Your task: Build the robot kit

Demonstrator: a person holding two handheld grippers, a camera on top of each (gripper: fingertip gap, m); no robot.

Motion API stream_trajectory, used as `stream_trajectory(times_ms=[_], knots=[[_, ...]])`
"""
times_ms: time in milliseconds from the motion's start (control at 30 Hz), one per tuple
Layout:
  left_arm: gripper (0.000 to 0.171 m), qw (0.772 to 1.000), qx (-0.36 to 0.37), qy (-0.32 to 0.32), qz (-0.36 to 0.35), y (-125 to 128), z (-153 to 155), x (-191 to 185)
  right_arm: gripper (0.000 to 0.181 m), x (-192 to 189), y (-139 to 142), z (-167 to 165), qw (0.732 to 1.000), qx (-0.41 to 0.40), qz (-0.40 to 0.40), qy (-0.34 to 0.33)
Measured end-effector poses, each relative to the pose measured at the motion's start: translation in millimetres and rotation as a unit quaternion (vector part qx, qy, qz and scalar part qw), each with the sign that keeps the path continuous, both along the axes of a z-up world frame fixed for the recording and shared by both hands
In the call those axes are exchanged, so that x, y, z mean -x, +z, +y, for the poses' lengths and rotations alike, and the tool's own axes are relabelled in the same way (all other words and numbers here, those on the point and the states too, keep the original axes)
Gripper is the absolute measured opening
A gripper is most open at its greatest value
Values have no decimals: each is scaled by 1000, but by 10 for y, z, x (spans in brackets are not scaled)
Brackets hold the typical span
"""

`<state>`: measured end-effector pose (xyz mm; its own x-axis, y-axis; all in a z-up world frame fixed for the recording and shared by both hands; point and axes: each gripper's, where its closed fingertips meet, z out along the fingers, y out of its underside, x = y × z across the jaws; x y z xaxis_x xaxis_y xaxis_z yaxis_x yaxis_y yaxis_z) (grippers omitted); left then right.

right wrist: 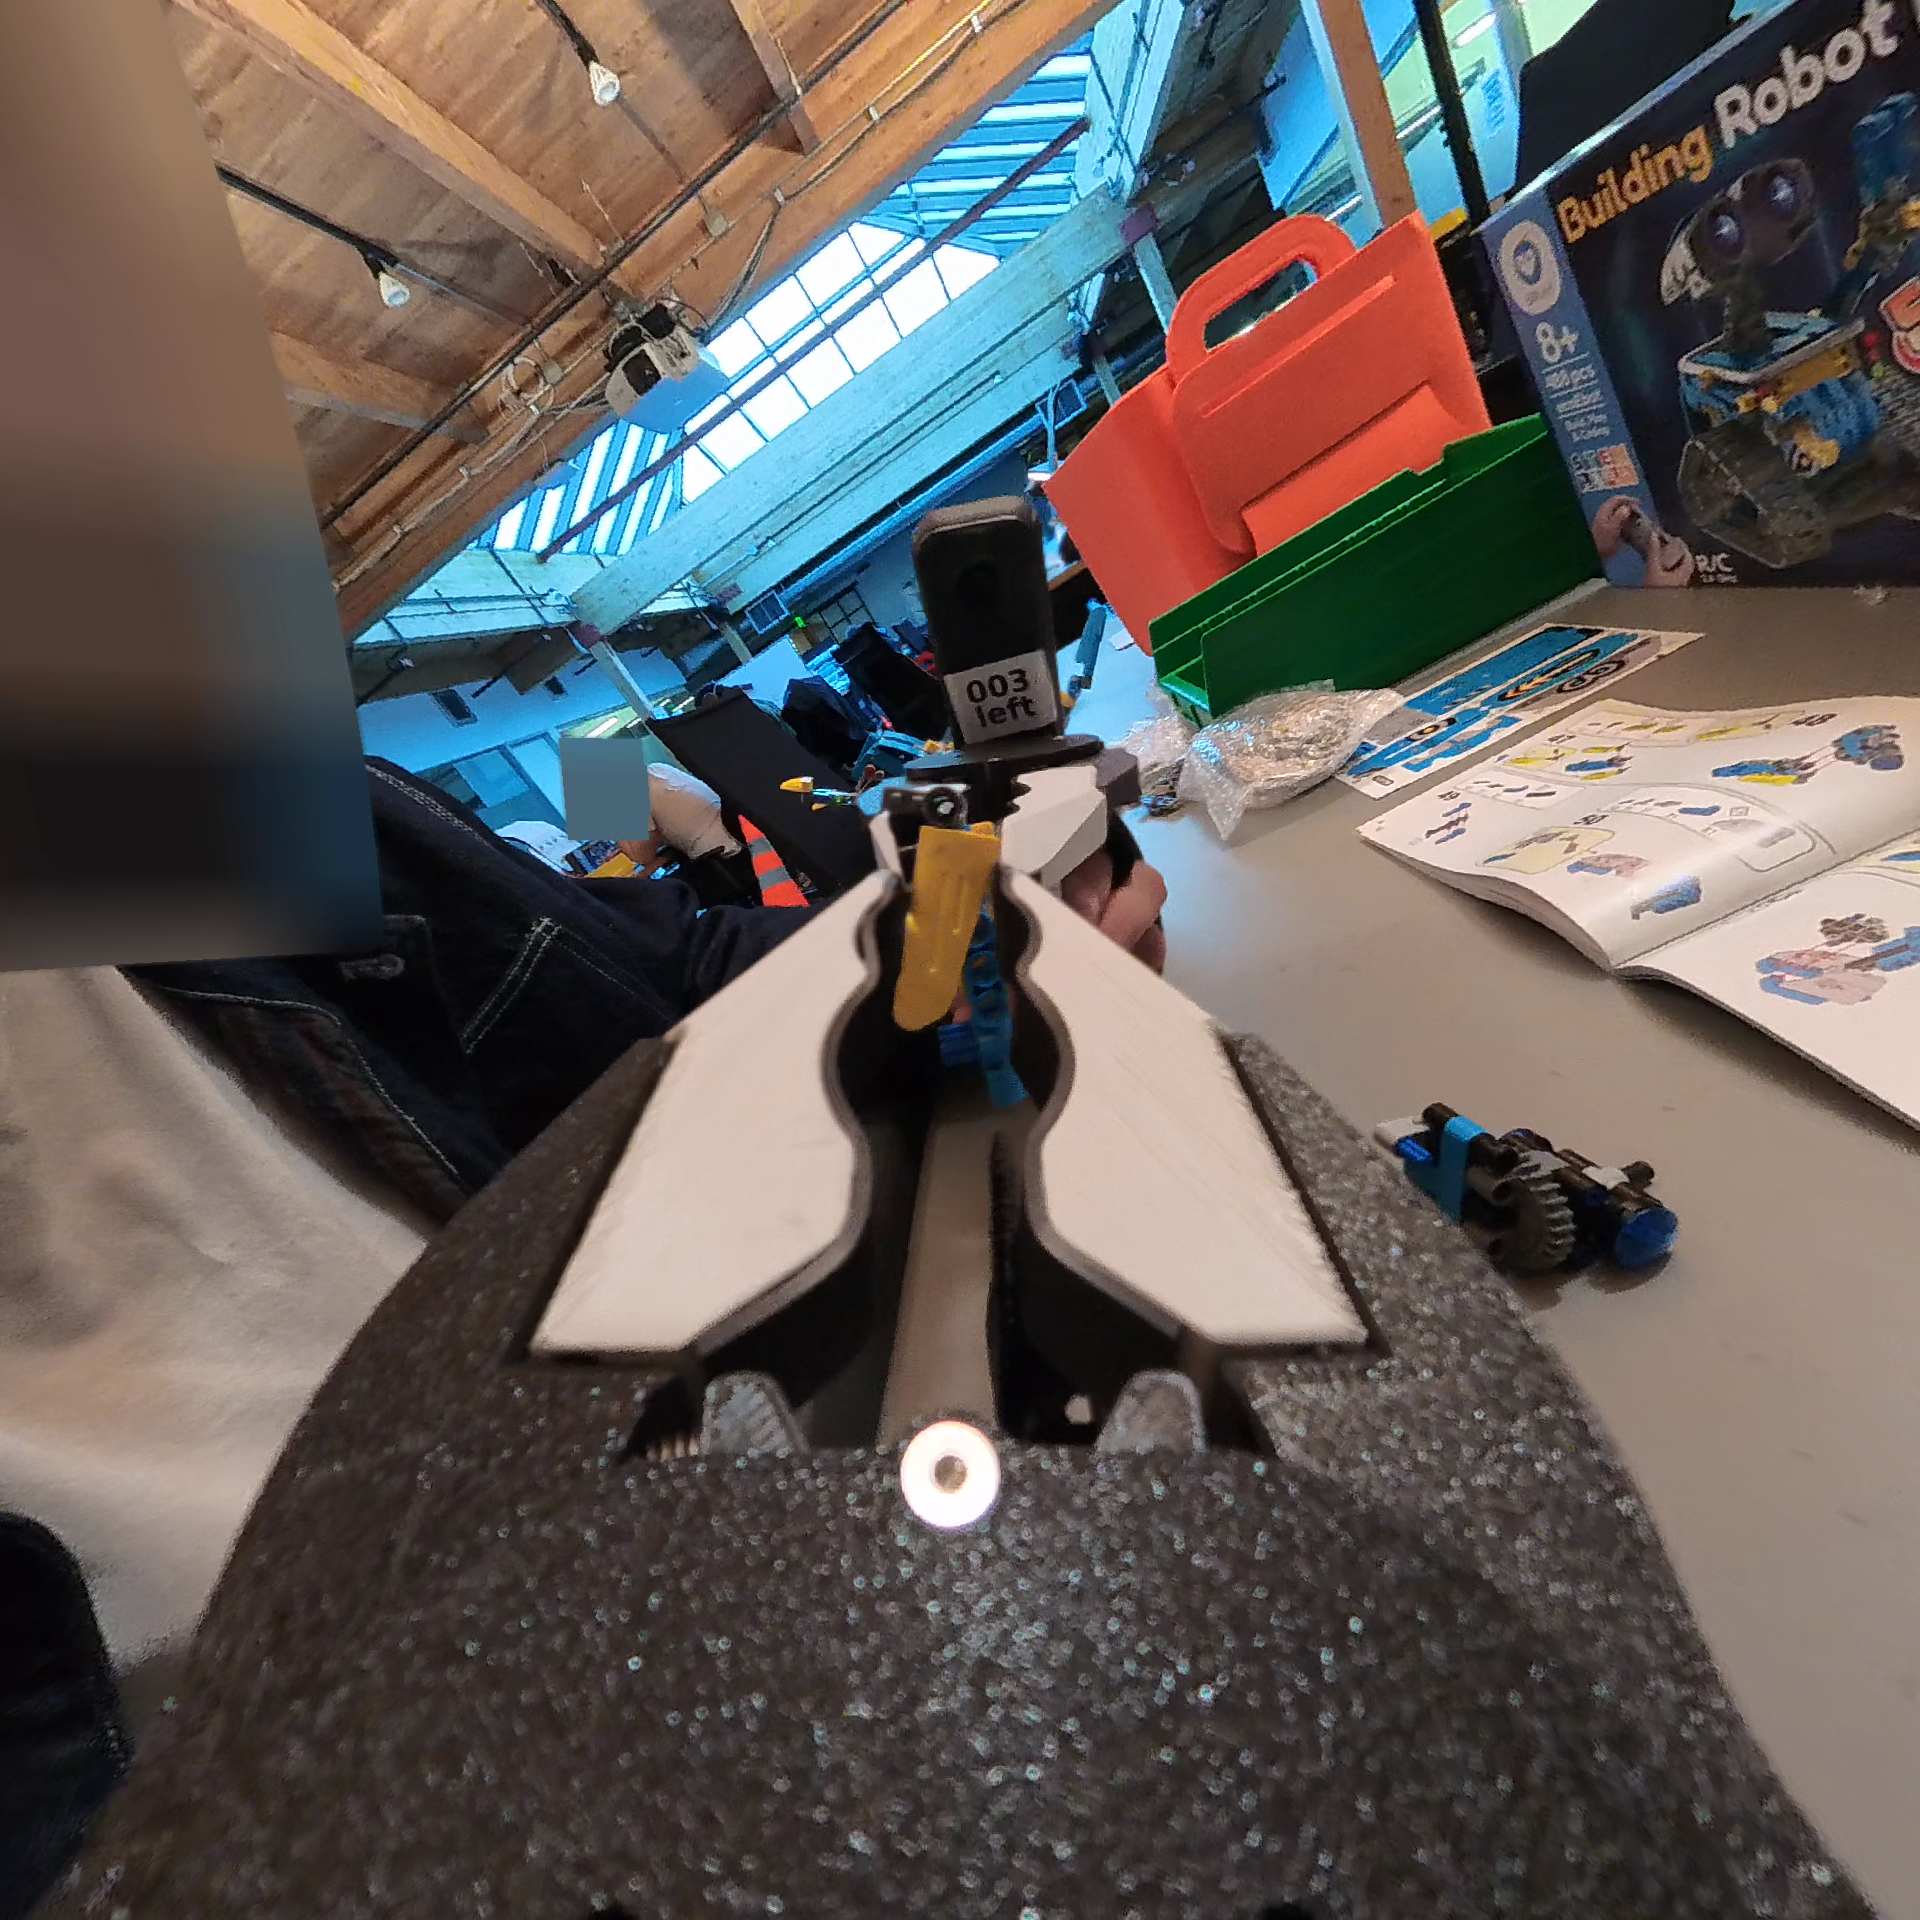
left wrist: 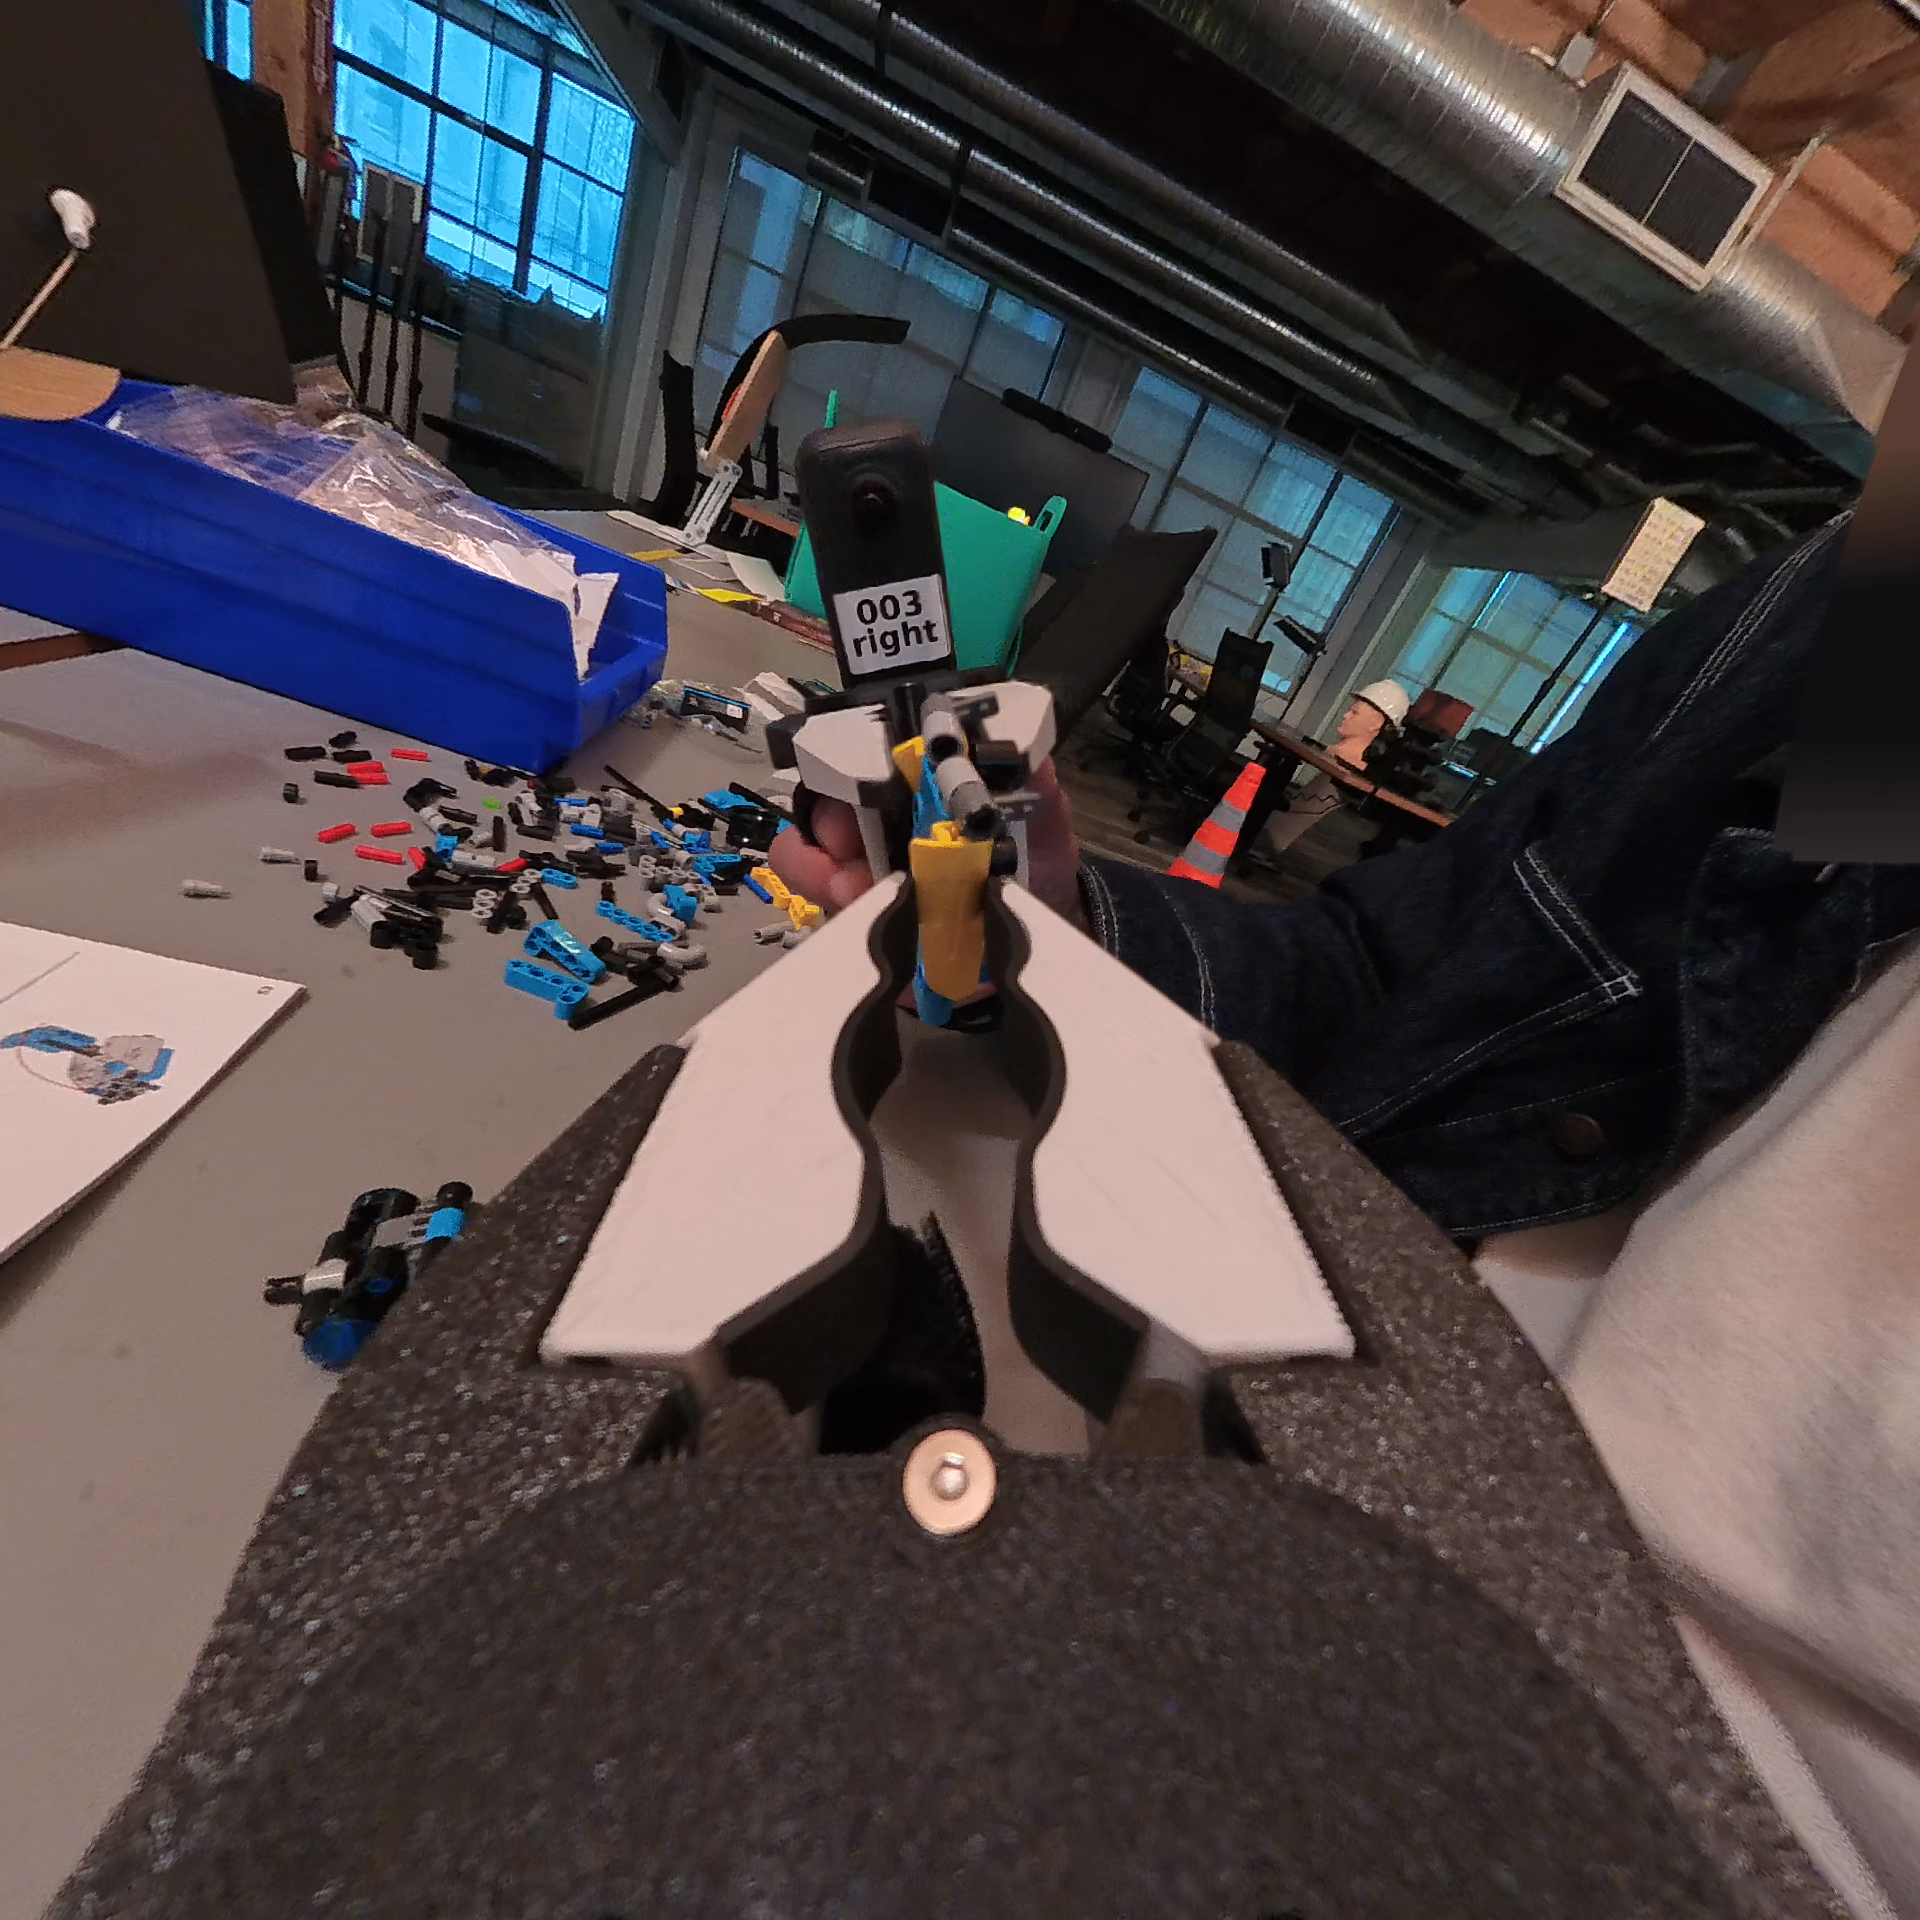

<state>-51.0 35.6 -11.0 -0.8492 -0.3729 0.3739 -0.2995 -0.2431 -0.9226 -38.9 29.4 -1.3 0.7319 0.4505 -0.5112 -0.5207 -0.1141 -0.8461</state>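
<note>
My two grippers face each other above the grey table (left wrist: 436,1101) and hold one small brick assembly between them. The assembly (left wrist: 945,914) is yellow and blue with a grey and black axle end. My left gripper (left wrist: 951,883) is shut on its yellow part. My right gripper (left wrist: 935,769) shows beyond it, closed on the axle end, with a hand behind it. In the right wrist view my right gripper (right wrist: 948,883) is shut on the same assembly (right wrist: 940,914), and the left gripper (right wrist: 956,821) grips its far end.
A black and blue sub-assembly (left wrist: 364,1278) lies on the table, also in the right wrist view (right wrist: 1527,1195). Loose bricks (left wrist: 540,862) lie before a blue bin (left wrist: 312,613). An open instruction booklet (right wrist: 1714,862), green tray (right wrist: 1382,592), orange carrier (right wrist: 1278,416) and kit box (right wrist: 1714,312) stand right. The tips of both grippers are at nearly the same place.
</note>
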Motion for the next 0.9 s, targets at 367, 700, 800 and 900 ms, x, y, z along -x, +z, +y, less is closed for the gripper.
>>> stream_trajectory(times_ms=[367,700,800,900], knots=[[10,992,66,-103,28,99,-140,243,13,204,87,-111,994,-17,46,99],[46,999,37,-11,17,72,-28,22,13,62,-19,-16,999,5,19,38],[39,1000,16,1,3,43,-50,17,13,67,-64,30,999,14,14,29],[25,1000,-7,21,-5,-11,-32,-26,13,48,-88,47,1000,20,11,21]])
